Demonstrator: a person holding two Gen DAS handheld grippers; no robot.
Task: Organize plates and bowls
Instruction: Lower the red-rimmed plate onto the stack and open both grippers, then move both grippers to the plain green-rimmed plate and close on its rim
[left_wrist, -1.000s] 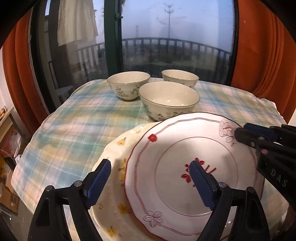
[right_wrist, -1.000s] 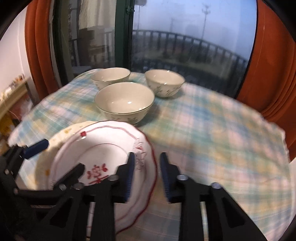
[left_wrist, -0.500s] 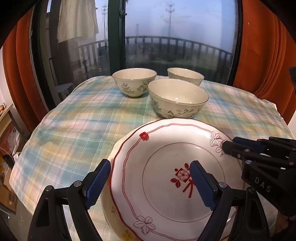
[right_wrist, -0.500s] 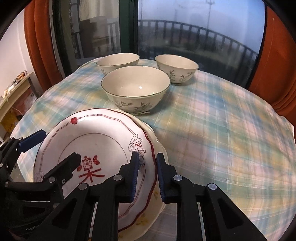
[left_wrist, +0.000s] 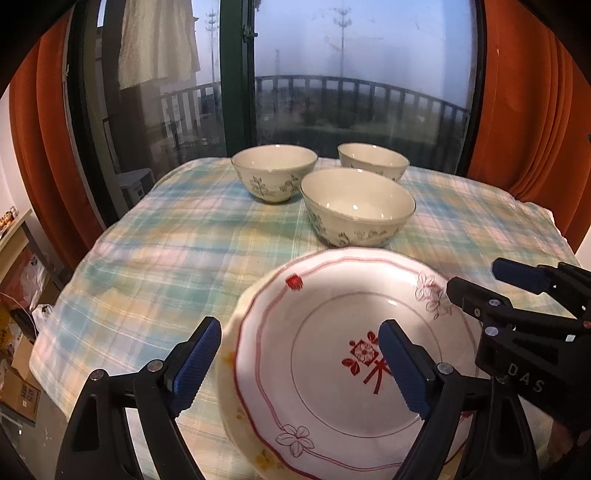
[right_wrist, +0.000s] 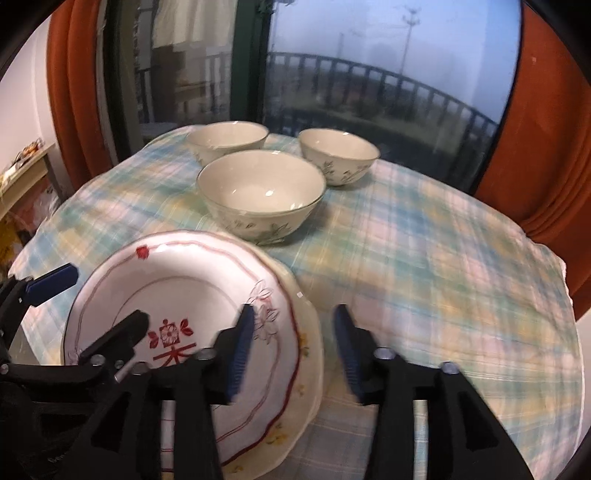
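A white plate with red trim (left_wrist: 325, 354) (right_wrist: 184, 288) lies on top of a cream plate with yellow flowers (left_wrist: 231, 402) (right_wrist: 308, 354) at the near edge of the table. Three cream bowls with leaf prints stand behind: a near one (left_wrist: 356, 206) (right_wrist: 260, 192), a far left one (left_wrist: 275, 170) (right_wrist: 227, 138) and a far right one (left_wrist: 373, 160) (right_wrist: 338, 155). My left gripper (left_wrist: 299, 365) is open over the plates' left side. My right gripper (right_wrist: 293, 350) is open at the plates' right rim and holds nothing; it also shows in the left wrist view (left_wrist: 476, 284).
A plaid tablecloth (left_wrist: 177, 251) (right_wrist: 443, 266) covers the table. Behind it are a glass balcony door and orange curtains (left_wrist: 535, 110). A shelf and boxes (left_wrist: 22, 387) sit on the floor to the left.
My right gripper has opened and let go of the red-trimmed plate, which now rests on the cream plate. Both grippers have pulled back a little.
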